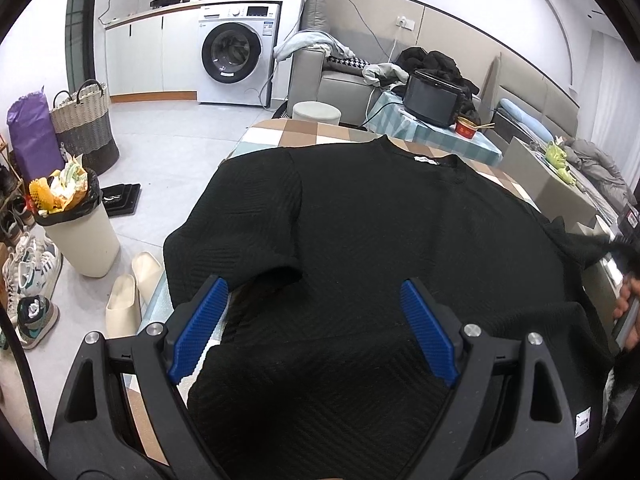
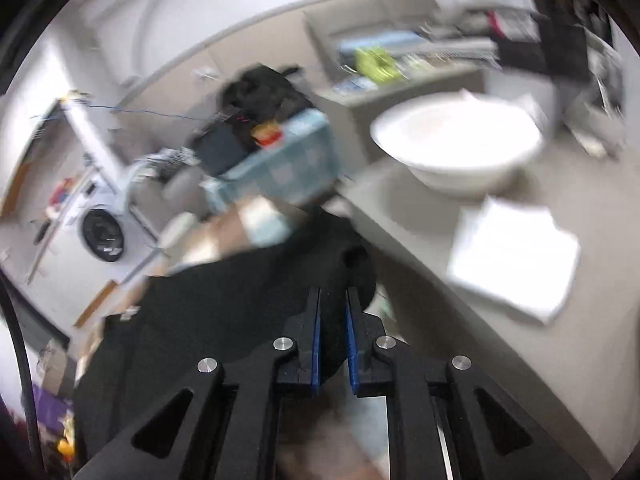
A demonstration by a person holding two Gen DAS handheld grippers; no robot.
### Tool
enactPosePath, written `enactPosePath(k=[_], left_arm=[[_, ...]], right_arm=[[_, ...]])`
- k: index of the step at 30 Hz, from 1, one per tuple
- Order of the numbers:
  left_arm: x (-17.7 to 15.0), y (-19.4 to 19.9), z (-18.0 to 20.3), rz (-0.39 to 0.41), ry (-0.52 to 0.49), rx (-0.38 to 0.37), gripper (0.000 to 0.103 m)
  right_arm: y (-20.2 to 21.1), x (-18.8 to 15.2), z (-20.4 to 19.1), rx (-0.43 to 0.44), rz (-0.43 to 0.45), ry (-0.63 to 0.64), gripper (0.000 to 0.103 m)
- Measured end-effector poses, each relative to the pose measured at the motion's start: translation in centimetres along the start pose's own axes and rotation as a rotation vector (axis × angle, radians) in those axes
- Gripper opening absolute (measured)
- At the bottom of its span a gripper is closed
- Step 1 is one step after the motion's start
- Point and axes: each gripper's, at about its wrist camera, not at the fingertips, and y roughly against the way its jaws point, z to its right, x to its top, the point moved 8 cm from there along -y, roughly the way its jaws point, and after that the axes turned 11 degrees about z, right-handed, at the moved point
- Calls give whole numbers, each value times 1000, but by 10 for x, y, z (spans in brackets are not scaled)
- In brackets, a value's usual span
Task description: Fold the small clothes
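Observation:
A black ribbed sweater (image 1: 380, 232) lies spread on a checkered table (image 1: 288, 136), collar with a white label at the far side, its left sleeve hanging over the table's left edge. My left gripper (image 1: 314, 292) is open above the sweater's lower left part, blue pads wide apart, holding nothing. In the blurred right wrist view my right gripper (image 2: 333, 296) is shut on a bunch of the sweater's black cloth (image 2: 240, 300), at its right sleeve. The right gripper and hand show blurred at the left view's right edge (image 1: 624, 264).
A full waste bin (image 1: 76, 224), slippers (image 1: 132, 292) and shoes stand on the floor left of the table. A side table with a black appliance (image 1: 432, 98) is behind. To the right, a grey counter holds a white bowl (image 2: 456, 144) and folded white cloth (image 2: 516, 260).

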Motion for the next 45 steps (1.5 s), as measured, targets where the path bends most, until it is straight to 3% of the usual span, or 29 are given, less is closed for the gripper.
enactPosePath(k=[5, 8, 10, 12, 13, 16, 17, 23, 25, 28, 31, 32, 33, 35, 36, 37, 38, 39, 40, 42, 45], left_arm=[[-1, 2, -9, -1, 12, -4, 87], [-1, 6, -14, 8, 13, 4, 87], [-2, 10, -18, 14, 16, 10, 87], [-4, 12, -23, 12, 20, 17, 87], [-5, 13, -25, 10, 22, 21, 87], [-8, 12, -31, 1, 31, 27, 87], [-9, 12, -32, 0, 34, 27, 87], [-11, 7, -26, -2, 38, 19, 87], [-10, 5, -24, -2, 32, 21, 87], [-9, 6, -26, 2, 30, 29, 87], [-9, 7, -30, 4, 34, 45, 87], [-9, 7, -32, 5, 37, 48, 87], [-9, 7, -34, 5, 44, 52, 87], [-9, 5, -36, 1, 56, 51, 87], [-10, 3, -37, -6, 59, 55, 87], [-11, 3, -39, -9, 60, 57, 87], [-11, 2, -39, -9, 60, 58, 87], [-10, 2, -38, -5, 59, 57, 87], [-9, 3, -38, -1, 57, 55, 87], [-8, 4, -36, 6, 49, 51, 87], [-10, 3, -36, 4, 47, 49, 87]], right_arm=[[14, 8, -105, 356, 10, 124, 10], [15, -38, -178, 527, -143, 328, 10], [12, -86, -204, 565, -297, 472, 18], [5, -116, -207, 534, -379, 543, 42], [0, -127, -204, 499, -410, 572, 44], [-3, -133, -187, 441, -433, 533, 47], [-4, -130, -182, 431, -433, 502, 52], [-32, -88, -141, 287, -365, 295, 56], [-51, -74, -123, 196, -344, 190, 56], [-80, -62, -110, 128, -337, 79, 56], [-97, -62, -100, 91, -348, 46, 48], [-100, -62, -103, 93, -353, 33, 32], [-104, -60, -114, 116, -362, 44, 18], [-103, -50, -142, 181, -332, 91, 12], [-97, -42, -162, 267, -324, 64, 12], [-85, -31, -190, 403, -315, 15, 14], [-76, -24, -204, 460, -302, 15, 30], [-64, -18, -217, 502, -272, 45, 53], [-53, -11, -223, 492, -216, 105, 58], [-46, -13, -220, 433, -191, 182, 58], [-55, -38, -187, 253, -284, 301, 58]])
